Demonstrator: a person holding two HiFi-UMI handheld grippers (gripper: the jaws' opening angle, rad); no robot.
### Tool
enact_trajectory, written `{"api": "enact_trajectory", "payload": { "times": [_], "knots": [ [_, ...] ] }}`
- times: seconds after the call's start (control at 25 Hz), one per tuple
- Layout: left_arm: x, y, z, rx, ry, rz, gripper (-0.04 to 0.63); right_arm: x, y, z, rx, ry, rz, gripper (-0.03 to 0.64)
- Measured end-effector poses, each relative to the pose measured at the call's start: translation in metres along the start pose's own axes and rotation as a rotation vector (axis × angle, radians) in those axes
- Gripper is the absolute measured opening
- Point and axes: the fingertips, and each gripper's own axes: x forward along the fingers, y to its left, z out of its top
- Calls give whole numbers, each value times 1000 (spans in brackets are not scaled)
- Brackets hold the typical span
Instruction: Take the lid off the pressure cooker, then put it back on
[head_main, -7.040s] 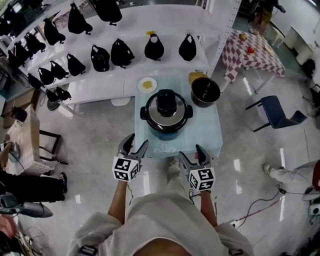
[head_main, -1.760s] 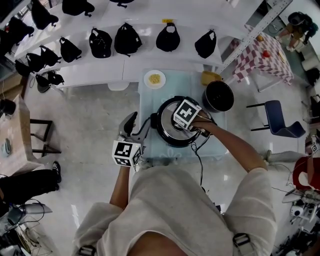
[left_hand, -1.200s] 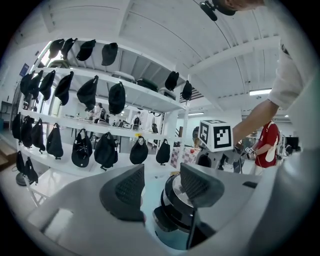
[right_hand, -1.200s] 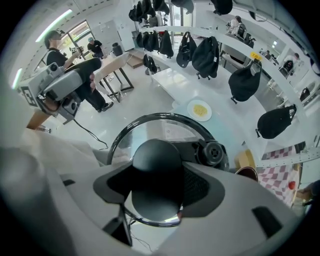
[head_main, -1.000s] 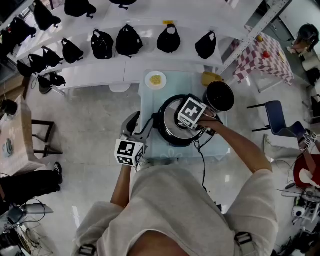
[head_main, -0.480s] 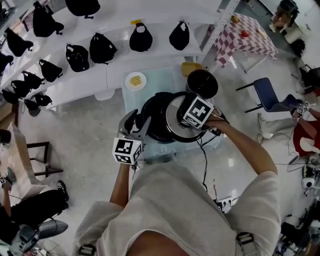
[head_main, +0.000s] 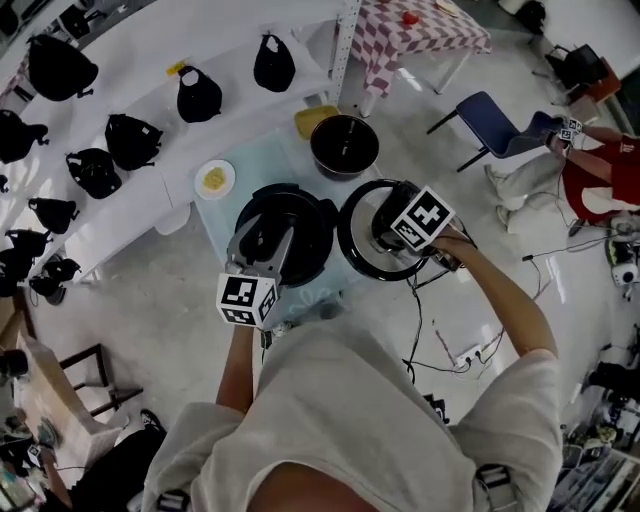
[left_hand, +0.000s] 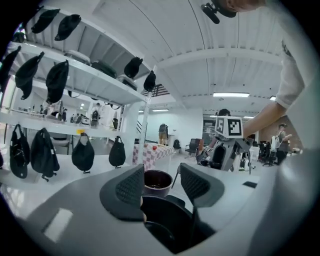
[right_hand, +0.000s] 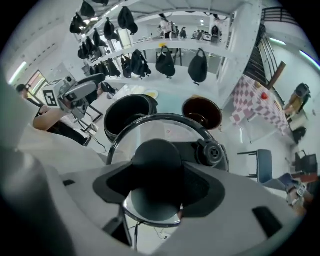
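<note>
The lid is off and in the air! It hangs just right of the open pressure cooker, level with it in the head view, out past the edge of the pale blue table. The right gripper comes at it from above, jaws clamped on either side of the black knob, and the lid's rim and steam valve fan out beyond them. The cooker stands uncovered on the table, its dark inside showing. The left gripper is over the cooker's near rim, jaws apart with nothing between them; whether it touches the pot, I can't tell. Behind the cooker sit a black bowl and a small plate of yellow food. Further out, white shelves carry black bags.
</note>
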Motion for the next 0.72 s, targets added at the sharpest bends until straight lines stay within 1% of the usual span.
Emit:
{"api": "enact_trajectory", "payload": {
  "times": [0.2, 0.36, 0.52, 0.72],
  "knots": [
    [28, -28, 3, 13, 14, -81, 225, -5, -25, -51, 98, 21, -41, 272],
    [41, -46, 6, 13, 28, -121, 225, -4, -37, -77, 164, 35, -43, 272],
    [43, -47, 7, 12, 35, -114, 225, 8, -45, -84, 188, 36, -40, 272],
    [39, -36, 8, 15, 36, -69, 225, 41, -55, -79, 190, 29, -35, 272]
  ]
}}
